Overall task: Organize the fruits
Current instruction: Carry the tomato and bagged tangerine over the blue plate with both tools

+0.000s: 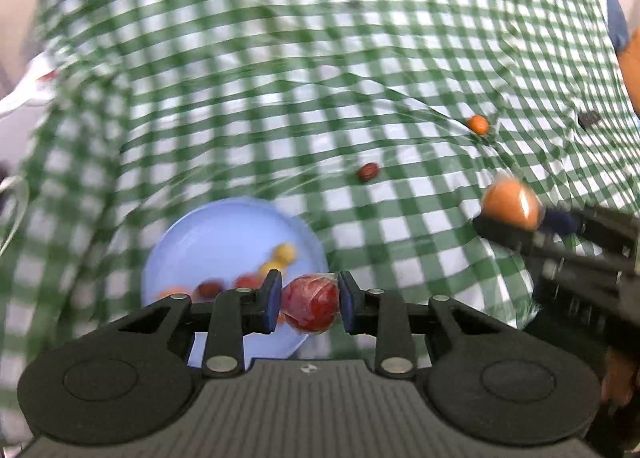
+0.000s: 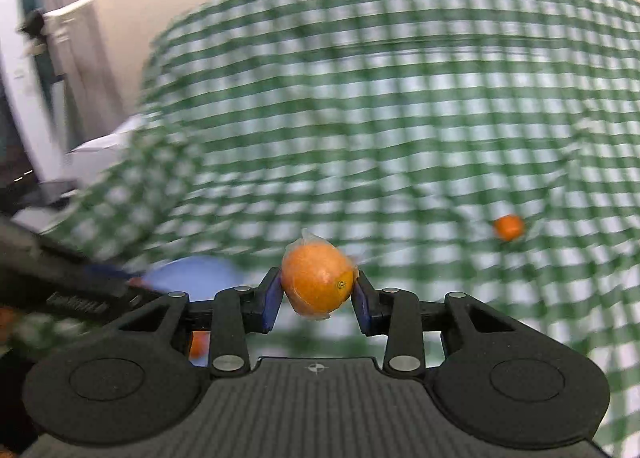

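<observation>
The left gripper [image 1: 310, 304] is clamped on a red fruit [image 1: 311, 304] wrapped in clear film, its blue pads pressing both sides. The fruit hangs above the near edge of a light blue plate [image 1: 208, 234] that sits on the green-and-white checked tabletop [image 1: 320, 78]. On the plate lie a yellow fruit [image 1: 285, 253], a dark red one [image 1: 209, 289] and a few more pieces partly hidden behind the gripper's fingers.

The right gripper [image 2: 318, 290] grips a film-wrapped orange fruit [image 2: 318, 282] between its pads, held clear of the cloth; from the left wrist view the same fruit appears at the right, blurred. Farther out on the tabletop rest a small orange fruit [image 1: 478, 124] and, nearer the plate, a small dark red-brown fruit [image 1: 368, 171], well apart from each other. The plate's rim shows at the lower left in the right wrist view.

Writing is scarce: each gripper body bears only a small round crosshair mark [image 2: 317, 368], and raised lettering on the side of the left gripper, seen in the right wrist view, is too blurred to read. No label on either fruit's wrap can be made out.
</observation>
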Available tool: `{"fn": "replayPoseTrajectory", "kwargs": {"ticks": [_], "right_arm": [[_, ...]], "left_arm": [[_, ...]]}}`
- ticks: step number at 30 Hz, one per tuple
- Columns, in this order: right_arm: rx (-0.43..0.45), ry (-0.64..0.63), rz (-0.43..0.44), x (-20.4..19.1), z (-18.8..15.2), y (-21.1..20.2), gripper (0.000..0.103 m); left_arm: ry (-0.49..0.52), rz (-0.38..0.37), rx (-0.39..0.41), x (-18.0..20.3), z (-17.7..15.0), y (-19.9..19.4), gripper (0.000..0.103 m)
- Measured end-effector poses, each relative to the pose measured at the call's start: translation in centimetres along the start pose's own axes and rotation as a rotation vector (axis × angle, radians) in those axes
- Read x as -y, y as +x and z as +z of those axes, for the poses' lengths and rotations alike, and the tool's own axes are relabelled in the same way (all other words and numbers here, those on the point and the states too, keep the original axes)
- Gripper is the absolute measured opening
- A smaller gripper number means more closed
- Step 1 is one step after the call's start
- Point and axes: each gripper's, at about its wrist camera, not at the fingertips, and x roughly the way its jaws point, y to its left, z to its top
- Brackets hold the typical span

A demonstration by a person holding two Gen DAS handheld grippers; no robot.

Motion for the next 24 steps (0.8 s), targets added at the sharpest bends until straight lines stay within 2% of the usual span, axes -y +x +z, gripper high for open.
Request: {"fn": "replayPoseTrajectory", "kwargs": {"ticks": [4,12,19,24], "right_arm": [[-0.049,-0.058,0.070,-5.3,-1.1,-1.7,0.039],[-0.096,-0.159,0.109,-12.2,-3.1,-4.1,0.039],[-0.103,-0.216,0.123,-15.2,-3.8,-4.9,0.039],[-0.100,-0.225,0.116,-15.6,-3.9,-5.3,0.039]], "left_arm": [[-0.050,0.019,0.005,-2.8,-2.7,-2.9,0.033],[-0.133,0.049,0.019,-7.0,-7.4,-6.6,0.033],[-0.173,0.052,0.055,-8.4,-9.7,-8.3,0.033],[-0.183,0.047,0.072,-8.6,-10.4,-8.7,0.033]]}}
